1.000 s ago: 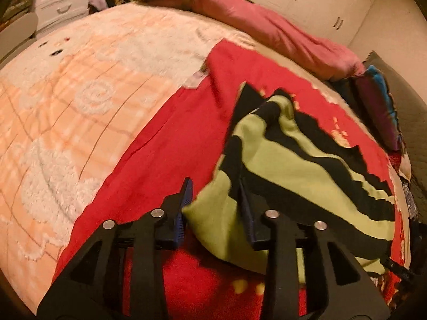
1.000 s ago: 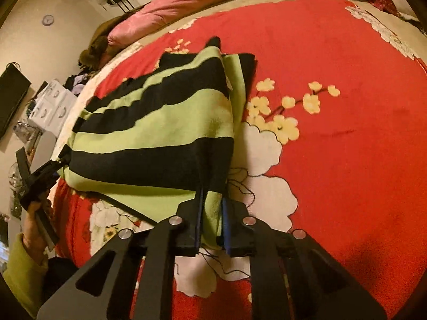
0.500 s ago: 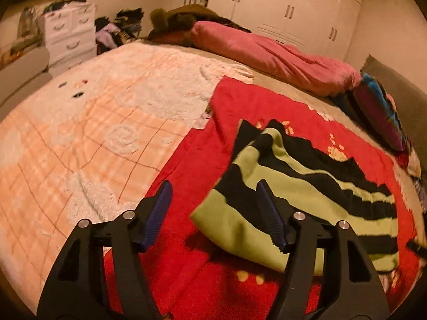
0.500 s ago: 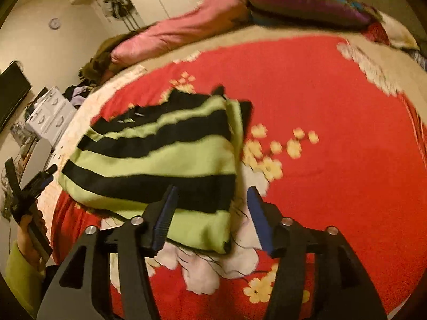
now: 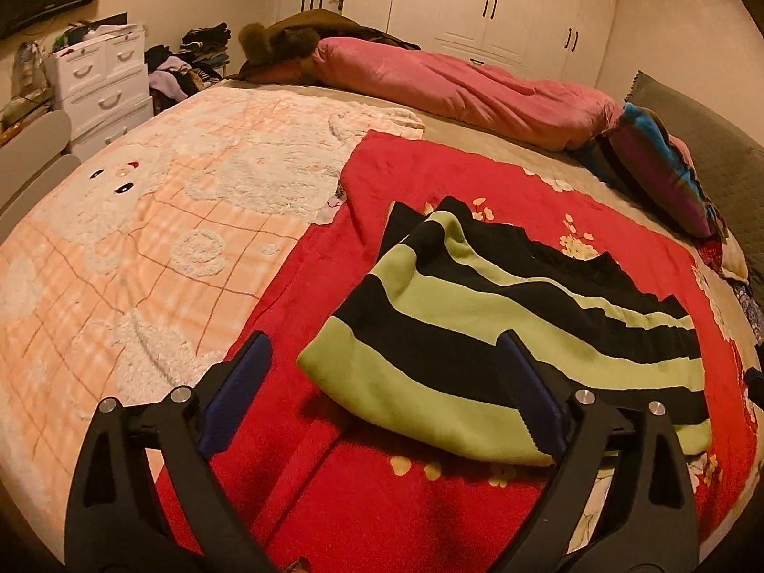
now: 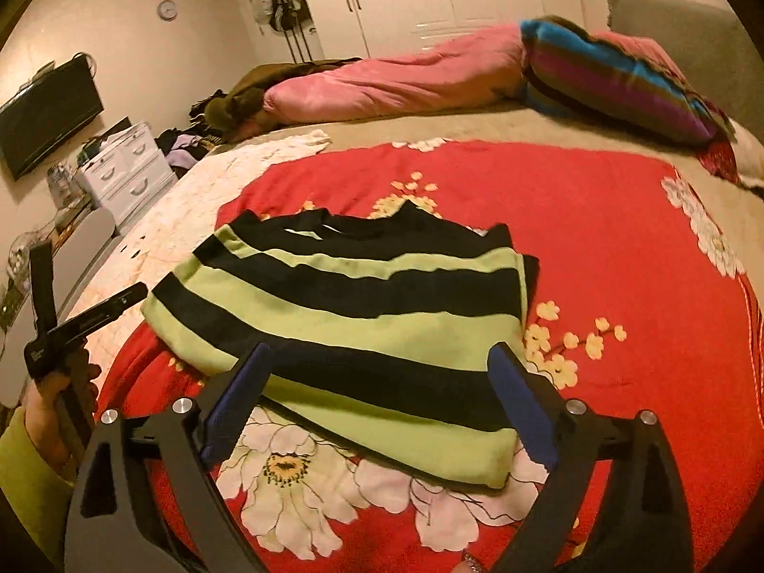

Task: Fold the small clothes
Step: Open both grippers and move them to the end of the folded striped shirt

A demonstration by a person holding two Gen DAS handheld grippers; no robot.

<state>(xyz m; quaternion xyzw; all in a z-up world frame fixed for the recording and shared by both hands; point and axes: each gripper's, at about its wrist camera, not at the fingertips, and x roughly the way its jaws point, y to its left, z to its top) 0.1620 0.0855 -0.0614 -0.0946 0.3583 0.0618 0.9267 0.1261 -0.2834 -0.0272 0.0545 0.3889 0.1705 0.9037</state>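
- Folded green-and-black striped top (image 5: pixel 506 334) flat on the red flowered blanket (image 5: pixel 382 501), lying free, held by neither tool
- Same top (image 6: pixel 353 329) in the right wrist view, a rough rectangle with the black neck edge at the far side and a green hem nearest the camera
- Left gripper (image 5: pixel 382 396) above the blanket with jaws spread wide, gripping nothing; blue pad of one finger (image 5: pixel 236 394) over bare red blanket, the other finger (image 5: pixel 530 391) over the near green corner of the top, contact impossible to tell
- Right gripper (image 6: pixel 379 398) likewise spread wide and gripping nothing, both blue-padded fingers (image 6: pixel 236 394) in front of the near edge of the top, over its lowest stripes
- Left gripper (image 6: pixel 71 324) also visible at the left edge of the right wrist view, held in a hand (image 6: pixel 57 410) with a green sleeve, just beside the left end of the top
- Peach checked blanket (image 5: pixel 143 248) with fluffy white shapes to the left of the red blanket, edges meeting
- Pink quilt (image 5: pixel 453 90) rolled along the far side of the bed, a striped blue and purple pillow (image 6: pixel 616 76) at its right end
- White drawers (image 5: pixel 105 81) and a heap of clothes (image 5: pixel 186 71) by the far left wall, white wardrobe doors (image 5: pixel 501 5) behind the bed
- Dark screen (image 6: pixel 47 114) and a round clock (image 6: pixel 168 9) on the wall
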